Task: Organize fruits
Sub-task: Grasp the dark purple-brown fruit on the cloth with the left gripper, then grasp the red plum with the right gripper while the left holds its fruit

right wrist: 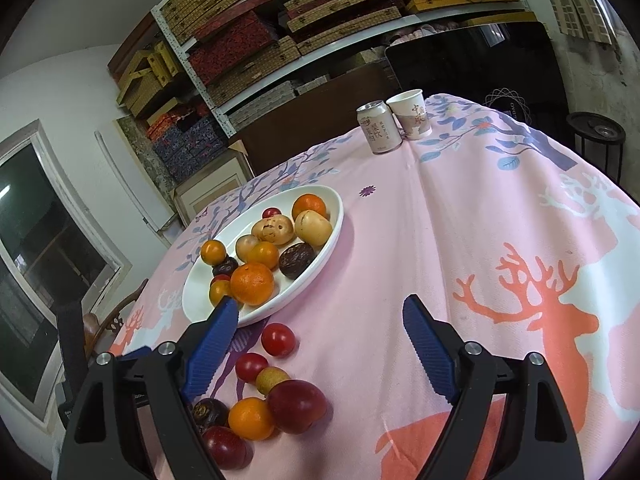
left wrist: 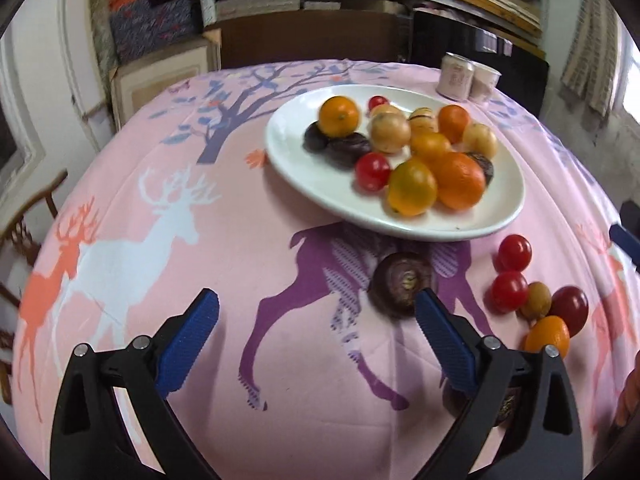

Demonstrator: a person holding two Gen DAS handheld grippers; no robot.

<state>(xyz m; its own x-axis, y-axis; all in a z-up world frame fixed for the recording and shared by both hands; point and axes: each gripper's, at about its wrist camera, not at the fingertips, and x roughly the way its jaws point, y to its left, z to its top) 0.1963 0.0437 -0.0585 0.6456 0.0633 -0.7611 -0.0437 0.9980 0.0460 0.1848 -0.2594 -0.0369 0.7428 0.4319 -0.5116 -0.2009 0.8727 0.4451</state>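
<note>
A white oval plate (left wrist: 286, 148) (right wrist: 335, 220) holds several fruits: oranges, yellow-brown ones, dark purple ones and small red tomatoes. My left gripper (left wrist: 317, 301) hangs open over the pink cloth, nothing between its pads. A dark purple fruit (left wrist: 402, 280) lies just past its right fingertip (left wrist: 428, 308). Loose fruits lie to the right: two tomatoes (left wrist: 514, 252), a plum (left wrist: 570, 310), an orange (left wrist: 547, 336). My right gripper (right wrist: 320, 312) is open and holds nothing. On the cloth by its left finger lie a tomato (right wrist: 278, 339), a plum (right wrist: 296, 406) and an orange (right wrist: 251, 418).
A drink can (right wrist: 378, 128) and a paper cup (right wrist: 412, 114) stand at the far edge of the round table. Shelves of boxes (right wrist: 280, 40) fill the wall behind. A wooden chair (left wrist: 24, 232) stands at the left, and a dark stool (right wrist: 596, 136) at the right.
</note>
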